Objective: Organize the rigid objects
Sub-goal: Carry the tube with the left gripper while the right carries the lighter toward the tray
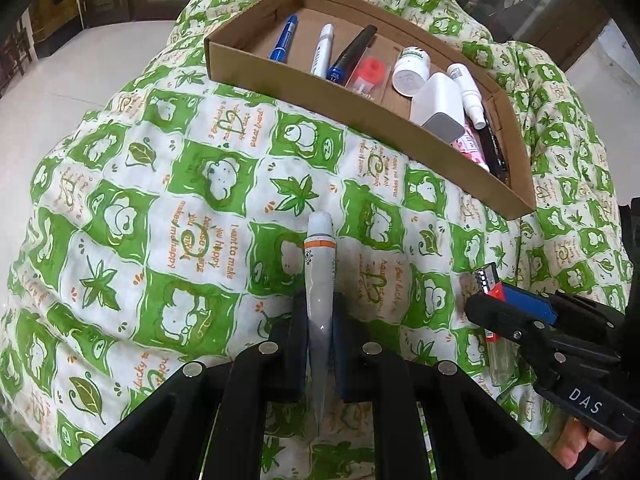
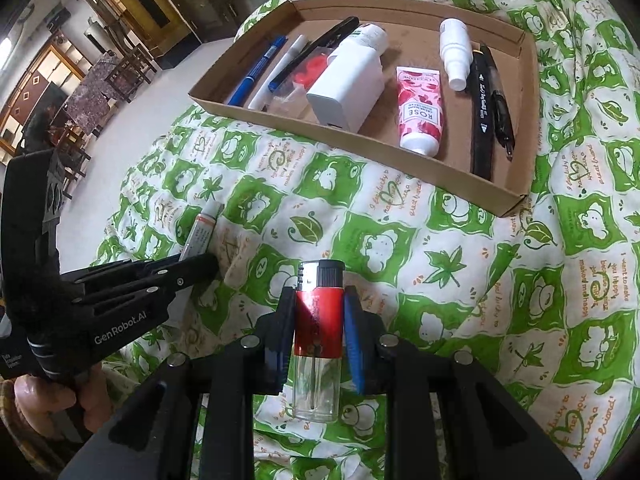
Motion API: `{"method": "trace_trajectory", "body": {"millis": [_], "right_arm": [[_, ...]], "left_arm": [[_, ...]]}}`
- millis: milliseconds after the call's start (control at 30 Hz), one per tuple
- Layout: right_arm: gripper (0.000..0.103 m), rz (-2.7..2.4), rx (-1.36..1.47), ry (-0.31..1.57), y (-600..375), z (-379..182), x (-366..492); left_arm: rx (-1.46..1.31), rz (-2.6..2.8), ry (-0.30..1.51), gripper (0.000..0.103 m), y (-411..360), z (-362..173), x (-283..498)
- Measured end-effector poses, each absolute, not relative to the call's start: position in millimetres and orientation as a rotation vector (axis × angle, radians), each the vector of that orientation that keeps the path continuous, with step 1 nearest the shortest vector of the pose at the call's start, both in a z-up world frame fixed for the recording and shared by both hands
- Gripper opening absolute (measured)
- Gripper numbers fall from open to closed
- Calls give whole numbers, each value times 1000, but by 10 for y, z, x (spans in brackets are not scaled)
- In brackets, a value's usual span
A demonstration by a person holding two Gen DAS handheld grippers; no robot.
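Lighter and small tube: both are sitting clamped, one in each gripper, above the green-and-white patterned cloth. The right gripper is gripping the lighter's red body between its jaws, metal head poking out ahead of the tips, clear fuel tank trailing back toward the camera. The left gripper is pinching the tube with its jaws squeezed as tight as they go, the capped white end with its orange band pointing out ahead.

Ahead of both sets of jaws, and well apart from them, the cardboard tray is waiting, already carrying pens, a white block, a rose tube and a spray bottle.

My read: this is the carry toward the tray. To do it well, the person should be keeping both grips firm and lifting clear of the tray's near wall before lowering. The bare cardboard ahead of the right jaws, between the white block and the rose tube, looks like the roomiest landing for the lighter. The tube is slim and tapered, so it could slip or swivel; easing it down flat alongside the pens before letting go seems wisest. One hand going in at a time would be keeping the grippers from knocking together.
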State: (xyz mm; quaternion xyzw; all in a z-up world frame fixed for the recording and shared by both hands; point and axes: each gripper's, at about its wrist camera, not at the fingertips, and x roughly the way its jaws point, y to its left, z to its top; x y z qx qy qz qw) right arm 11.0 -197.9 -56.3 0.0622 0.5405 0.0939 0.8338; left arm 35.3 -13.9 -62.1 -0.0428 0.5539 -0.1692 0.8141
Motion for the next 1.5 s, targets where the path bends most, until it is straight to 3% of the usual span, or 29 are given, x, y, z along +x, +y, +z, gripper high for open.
{"method": "trace_trajectory", "body": {"millis": [1133,1500], "right_arm": [[22,191,157,1089,-2065,-446,47],[22,177,316,1019,-2397,-293,72]], "left_arm": [[-183,-364,1093,10,8,-449,299],[-204,-358,1072,10,50,-394,291]]}}
